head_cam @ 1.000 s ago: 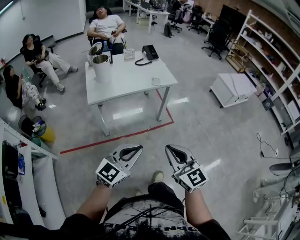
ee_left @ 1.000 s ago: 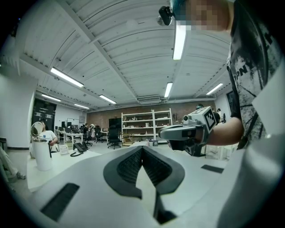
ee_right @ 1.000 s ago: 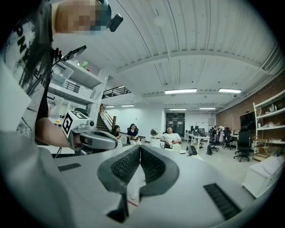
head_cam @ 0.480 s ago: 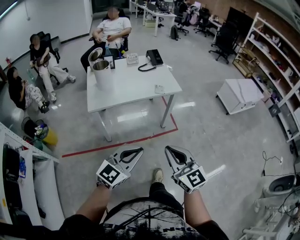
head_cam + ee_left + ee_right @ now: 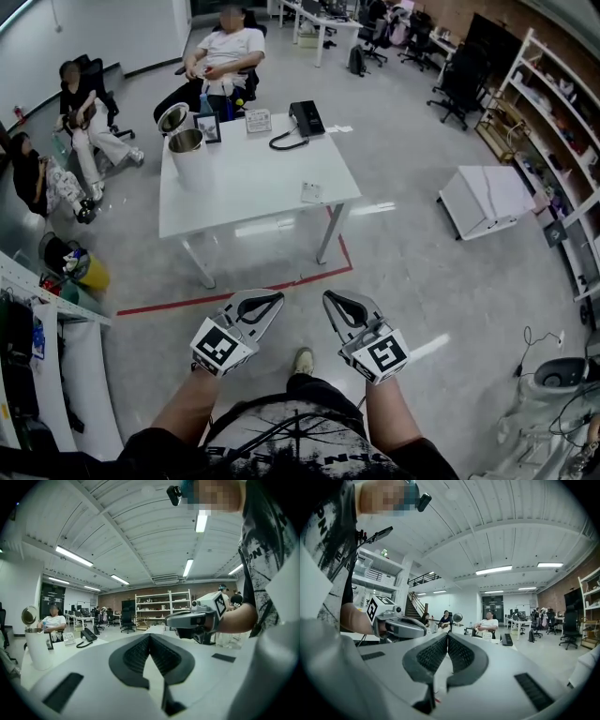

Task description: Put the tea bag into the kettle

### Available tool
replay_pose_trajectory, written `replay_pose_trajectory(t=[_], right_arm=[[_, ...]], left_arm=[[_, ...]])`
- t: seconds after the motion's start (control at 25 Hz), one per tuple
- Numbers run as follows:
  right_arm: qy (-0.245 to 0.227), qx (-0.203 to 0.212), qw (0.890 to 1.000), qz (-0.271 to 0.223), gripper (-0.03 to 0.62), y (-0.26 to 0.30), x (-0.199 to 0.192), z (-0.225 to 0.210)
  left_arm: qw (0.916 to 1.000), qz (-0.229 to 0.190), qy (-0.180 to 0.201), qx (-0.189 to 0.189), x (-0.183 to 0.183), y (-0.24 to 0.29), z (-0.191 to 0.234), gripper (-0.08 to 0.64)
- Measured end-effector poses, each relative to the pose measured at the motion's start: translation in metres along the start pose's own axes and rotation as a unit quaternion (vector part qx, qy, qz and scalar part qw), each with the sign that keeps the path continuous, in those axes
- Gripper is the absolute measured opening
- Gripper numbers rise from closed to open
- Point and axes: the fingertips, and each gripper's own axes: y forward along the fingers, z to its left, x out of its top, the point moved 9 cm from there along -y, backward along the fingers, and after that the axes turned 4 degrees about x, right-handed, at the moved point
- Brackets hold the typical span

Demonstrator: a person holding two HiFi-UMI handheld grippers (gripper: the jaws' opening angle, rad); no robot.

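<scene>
Facing the kettle (image 5: 187, 161), left gripper (image 5: 270, 300) and right gripper (image 5: 334, 299) have jaws clenched on nothing.

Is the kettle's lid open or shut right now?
Open: the lid stands flipped up behind the kettle, and its round mouth shows.

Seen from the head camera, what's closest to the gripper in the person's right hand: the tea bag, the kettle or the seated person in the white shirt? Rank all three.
From the right gripper:
1. Tea bag, near the table's front right edge.
2. Kettle, at the table's far left corner.
3. Seated person in the white shirt, beyond the table.
</scene>
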Motion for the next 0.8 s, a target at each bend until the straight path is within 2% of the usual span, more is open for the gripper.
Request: replay_pose_trajectory(t=[0.24,0.4,0.64,0.8], right_arm=[[0.005,0.018,1.0,0.0,0.011,0.015,-0.006,-0.061],[0.006,0.029,1.0,0.0,0.011,0.024,-0.009,-0.096],[0.006,0.046,0.999,-0.008,0.011,0.031,-0.011,-0.14],[0.008,0.049,0.999,-0.008,0.011,0.033,-0.018,-0.161]], left_arm=[[0.999,0.018,-0.005,0.042,0.011,0.048,0.029,0.008],[0.9994,0.009,0.001,0.034,0.011,0.078,0.039,0.008],[0.999,0.005,-0.008,0.045,0.018,0.117,0.055,0.008],[0.9987,0.005,0.001,0.051,0.021,0.134,0.061,0.008]])
